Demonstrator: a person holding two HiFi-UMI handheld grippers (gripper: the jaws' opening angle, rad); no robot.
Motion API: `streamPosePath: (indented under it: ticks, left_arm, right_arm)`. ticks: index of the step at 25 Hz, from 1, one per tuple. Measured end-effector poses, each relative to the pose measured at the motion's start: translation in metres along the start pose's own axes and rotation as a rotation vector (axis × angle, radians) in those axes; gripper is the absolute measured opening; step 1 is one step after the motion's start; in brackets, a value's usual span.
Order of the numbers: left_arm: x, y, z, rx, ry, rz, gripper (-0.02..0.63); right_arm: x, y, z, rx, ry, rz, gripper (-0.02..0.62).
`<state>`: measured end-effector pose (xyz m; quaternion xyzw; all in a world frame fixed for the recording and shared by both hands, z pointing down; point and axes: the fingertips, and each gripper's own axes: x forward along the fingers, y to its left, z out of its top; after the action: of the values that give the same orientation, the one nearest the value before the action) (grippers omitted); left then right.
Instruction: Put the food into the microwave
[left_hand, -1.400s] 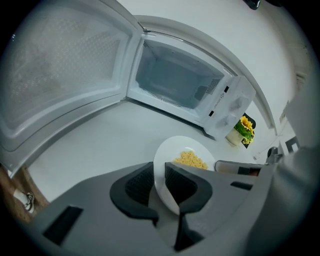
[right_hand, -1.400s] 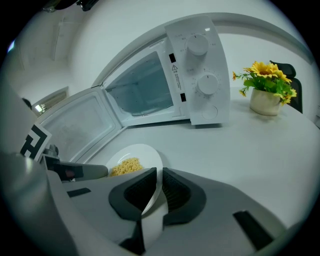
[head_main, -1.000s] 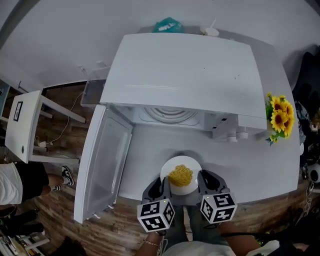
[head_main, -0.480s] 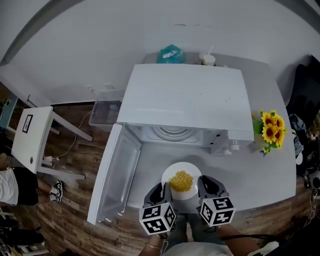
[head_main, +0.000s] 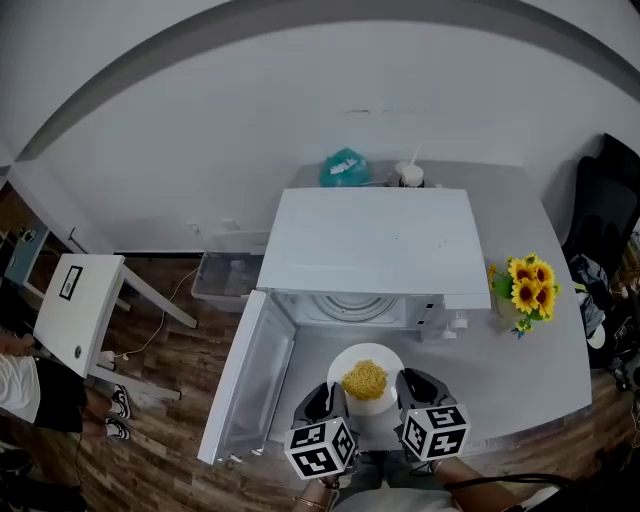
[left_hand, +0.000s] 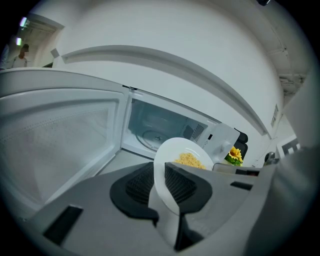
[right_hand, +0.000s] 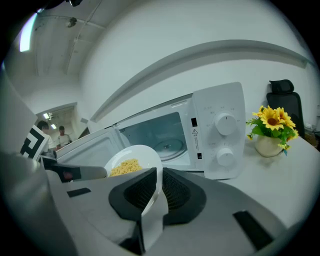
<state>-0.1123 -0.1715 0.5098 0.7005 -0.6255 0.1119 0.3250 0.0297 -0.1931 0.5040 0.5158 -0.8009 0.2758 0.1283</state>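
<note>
One white plate (head_main: 366, 358) of yellow food (head_main: 365, 380) is at the front edge of the counter (head_main: 510, 370), before one microwave (head_main: 370, 245) whose door (head_main: 250, 385) stands open. Two grippers hold it: the left gripper (head_main: 327, 398) clamps narrowly on its left rim, the right gripper (head_main: 408, 385) on its right rim. Whether the plate rests on the counter is hard to tell.

We see bright, even light with faint shadows; the microwave (head_main: 370, 240) looks evenly lit. Every view bends at the edges, and both gripper views fade to black corners with blurred foregrounds.
</note>
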Motion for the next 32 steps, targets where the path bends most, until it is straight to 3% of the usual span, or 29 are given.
streamPosePath:
  ticks: [13, 20, 32]
  left_arm:
    - [0.015, 0.011, 0.028, 0.008, -0.015, -0.033, 0.068]
    - [0.048, 0.027, 0.038, -0.006, -0.006, -0.025, 0.067]
    - [0.104, 0.045, 0.059, 0.056, -0.034, -0.06, 0.067]
  right_arm:
    - [0.027, 0.006, 0.029, 0.009, -0.056, 0.0, 0.049]
    - [0.061, 0.001, 0.04, 0.03, -0.106, -0.005, 0.049]
    - [0.112, -0.012, 0.042, 0.063, -0.158, -0.019, 0.049]
